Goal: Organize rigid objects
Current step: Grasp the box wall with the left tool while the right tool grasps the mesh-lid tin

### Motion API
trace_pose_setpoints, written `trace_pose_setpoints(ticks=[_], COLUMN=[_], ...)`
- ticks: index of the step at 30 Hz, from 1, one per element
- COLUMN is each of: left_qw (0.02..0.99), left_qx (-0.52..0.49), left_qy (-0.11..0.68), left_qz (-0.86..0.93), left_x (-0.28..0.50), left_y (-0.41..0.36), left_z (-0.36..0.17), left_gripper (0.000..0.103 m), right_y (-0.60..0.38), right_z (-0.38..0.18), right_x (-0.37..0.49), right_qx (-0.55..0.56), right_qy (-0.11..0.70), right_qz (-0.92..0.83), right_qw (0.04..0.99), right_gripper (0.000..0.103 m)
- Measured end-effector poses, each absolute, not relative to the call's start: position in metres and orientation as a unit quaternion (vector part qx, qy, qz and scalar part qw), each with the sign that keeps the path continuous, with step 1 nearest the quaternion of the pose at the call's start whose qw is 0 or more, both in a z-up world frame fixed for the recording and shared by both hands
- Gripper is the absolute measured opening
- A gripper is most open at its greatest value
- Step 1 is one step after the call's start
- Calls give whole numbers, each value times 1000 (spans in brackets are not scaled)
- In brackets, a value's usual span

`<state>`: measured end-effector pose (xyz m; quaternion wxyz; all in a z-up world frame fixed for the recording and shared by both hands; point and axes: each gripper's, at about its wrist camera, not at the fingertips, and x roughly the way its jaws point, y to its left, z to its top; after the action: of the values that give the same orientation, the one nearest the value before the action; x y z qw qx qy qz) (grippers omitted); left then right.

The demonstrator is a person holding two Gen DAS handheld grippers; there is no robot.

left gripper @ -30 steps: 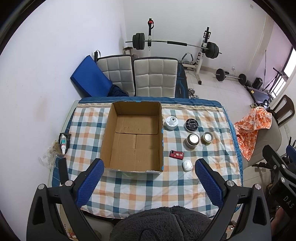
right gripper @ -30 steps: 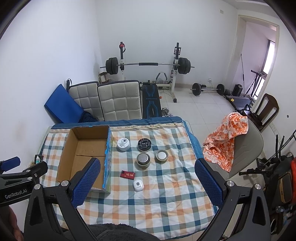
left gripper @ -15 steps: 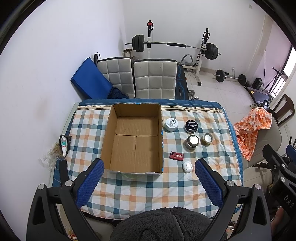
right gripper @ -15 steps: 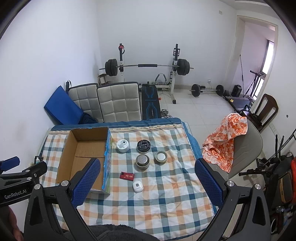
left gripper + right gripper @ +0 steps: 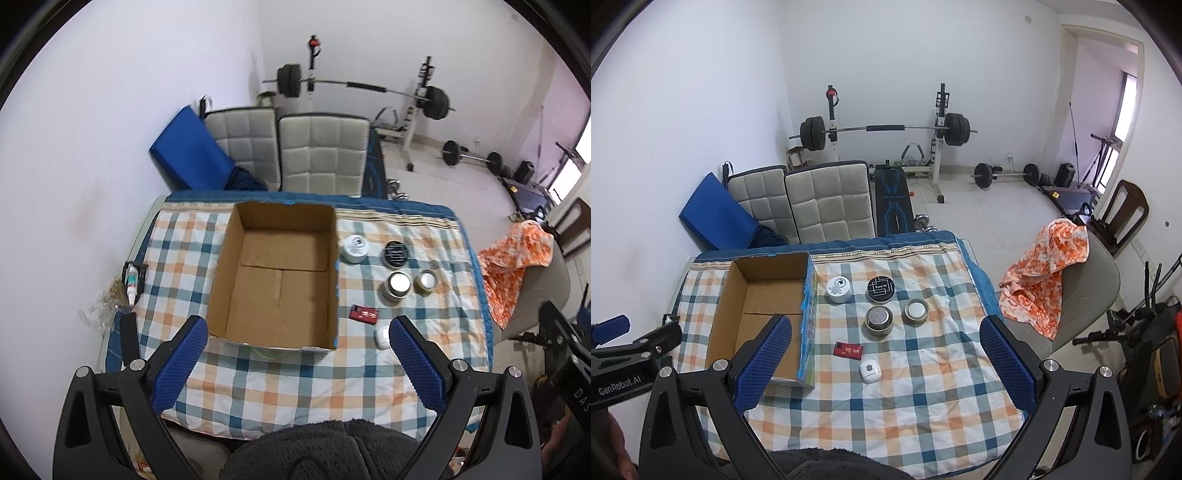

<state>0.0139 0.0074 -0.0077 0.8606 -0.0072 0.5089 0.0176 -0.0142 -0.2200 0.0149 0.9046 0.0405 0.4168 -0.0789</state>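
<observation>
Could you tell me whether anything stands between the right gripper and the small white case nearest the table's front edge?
Nothing visible does. The right gripper hangs open above the tablecloth, and the small white case lies in the open between its fingers' lines. The red card lies just beyond it, apart, not in the way.

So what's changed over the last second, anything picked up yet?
Nothing picked up. Both views drifted slightly as the left gripper and right gripper shifted, jaws open and empty as before. The box is empty as before, and the white jar, black tin and red card have not moved.
</observation>
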Motion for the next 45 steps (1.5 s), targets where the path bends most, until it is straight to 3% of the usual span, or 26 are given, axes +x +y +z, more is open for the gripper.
trace_pose_setpoints(ticks=[7,25,27,31,38,40,42,45], left_qw=[823,689,682,656,655,663,666,662], left_qx=[0,-57,-60,-42,-33,-33,-19,-5], left_qy=[564,717,724,750,753,748,746,749], left_qz=[65,92,82,65,50,28,8,-3], left_x=[61,149,157,165,161,158,155,150], left_y=[50,165,171,173,172,169,163,161], left_z=[-84,-298,-313,-342,-364,-366,-368,-376], left_gripper=[101,100,94,52,29,29,19,15], right_y=[-236,-244,-243,-240,-235,-231,-229,-227], right_z=[-43,-276,-293,-319,-342,-347,-352,-362], right_x=[22,148,161,182,207,213,219,231], right_qx=[62,74,69,47,51,48,53,62], right_qy=[459,615,627,649,671,673,675,676], right_qz=[-95,-95,-94,-96,-92,-89,-87,-82], right_qw=[881,779,770,753,734,732,731,730], right_gripper=[103,103,103,103,103,103,103,103])
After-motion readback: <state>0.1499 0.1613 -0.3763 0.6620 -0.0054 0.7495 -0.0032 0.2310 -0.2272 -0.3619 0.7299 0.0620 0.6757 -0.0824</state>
